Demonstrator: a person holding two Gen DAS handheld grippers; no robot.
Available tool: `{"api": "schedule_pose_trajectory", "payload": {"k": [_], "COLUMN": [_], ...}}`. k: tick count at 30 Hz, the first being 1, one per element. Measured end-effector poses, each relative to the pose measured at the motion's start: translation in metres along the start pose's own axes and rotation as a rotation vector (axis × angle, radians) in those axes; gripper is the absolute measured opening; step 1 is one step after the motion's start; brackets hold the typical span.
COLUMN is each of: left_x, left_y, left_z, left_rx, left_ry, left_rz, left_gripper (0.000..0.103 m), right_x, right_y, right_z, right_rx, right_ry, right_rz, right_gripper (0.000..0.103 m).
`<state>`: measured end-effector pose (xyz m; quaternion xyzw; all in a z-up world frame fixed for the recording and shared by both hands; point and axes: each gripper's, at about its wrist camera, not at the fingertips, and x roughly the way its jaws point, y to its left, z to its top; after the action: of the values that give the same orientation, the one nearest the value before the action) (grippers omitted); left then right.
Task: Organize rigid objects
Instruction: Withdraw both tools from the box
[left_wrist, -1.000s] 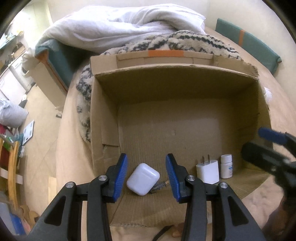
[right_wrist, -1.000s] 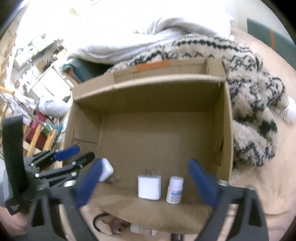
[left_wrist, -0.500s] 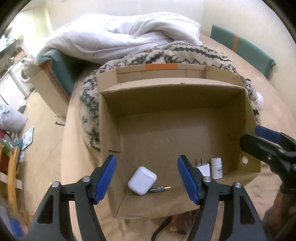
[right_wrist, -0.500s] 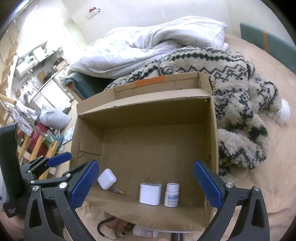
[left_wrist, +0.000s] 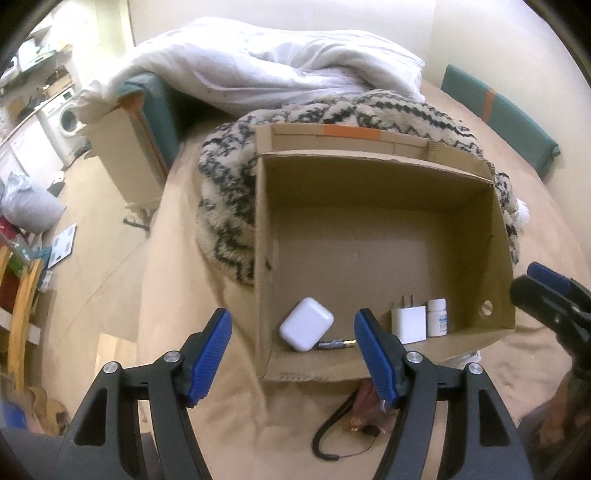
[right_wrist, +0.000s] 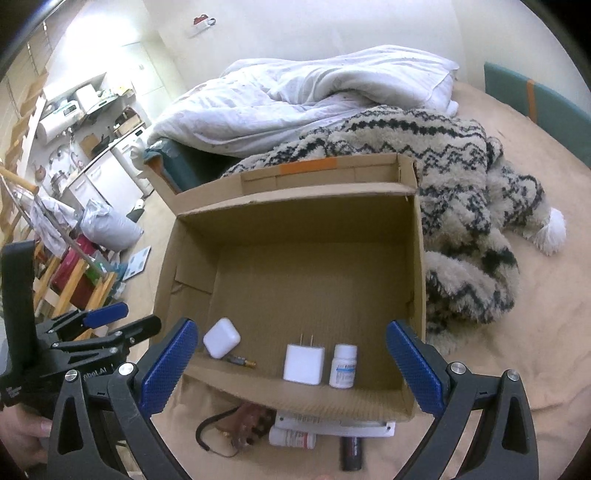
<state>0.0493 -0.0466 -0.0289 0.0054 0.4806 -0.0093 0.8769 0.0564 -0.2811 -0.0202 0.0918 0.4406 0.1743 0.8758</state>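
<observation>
Earbud case lies beyond open left tongs.

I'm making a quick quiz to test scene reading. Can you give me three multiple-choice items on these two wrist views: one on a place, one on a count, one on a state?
1. Where does the white earbud case lie?
A. In the cardboard box, by its near wall
B. On the patterned blanket
C. On the floor

2. How many things lie or stand in the box?
A. Two
B. Four
C. Six

3. How do the jaws of the left gripper stand?
A. Shut on the case
B. Shut on the box wall
C. Apart, with nothing between them

Answers:
1 A: the case rests on the box floor close to the near wall.
2 B: the case, a battery, a white charger plug and a small white bottle.
3 C: both blue pads stand clear above the box edge, pressing on nothing.
</observation>
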Motion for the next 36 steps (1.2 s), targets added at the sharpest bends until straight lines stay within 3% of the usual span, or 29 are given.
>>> {"api": "schedule_pose_trajectory", "payload": {"k": [9, 20, 25, 27, 36], "left_x": [-0.006, -0.009, -0.008, -0.007, -0.004], "left_y": [0.005, 0.020, 0.028, 0.029, 0.032], "left_z": [-0.018, -0.022, -0.022, -0.022, -0.023], "left_rx": [-0.032, -0.110, -0.153, -0.160, -0.177], "left_ry": [0.032, 0.046, 0.059, 0.068, 0.100], "left_rz": [-0.023, -0.013, -0.018, -0.018, -0.024], "left_gripper": [0.066, 0.066, 0.066, 0.066, 0.066], "right_x": [-0.006, -0.018, 0.001, 0.010, 0.034], "right_y": [0.010, -0.018, -0.050, -0.061, -0.065], "right_z": [-0.027, -0.052, -0.066, -0.071, -0.082], "right_rx": [0.012, 0.180, 0.288, 0.344, 0.385], "right_ry": [0.047, 0.089, 0.214, 0.258, 0.361], "right_rz": [0.015, -0.002, -0.180, -0.156, -0.110], "right_gripper": [0.103, 0.103, 0.103, 0.103, 0.103]}}
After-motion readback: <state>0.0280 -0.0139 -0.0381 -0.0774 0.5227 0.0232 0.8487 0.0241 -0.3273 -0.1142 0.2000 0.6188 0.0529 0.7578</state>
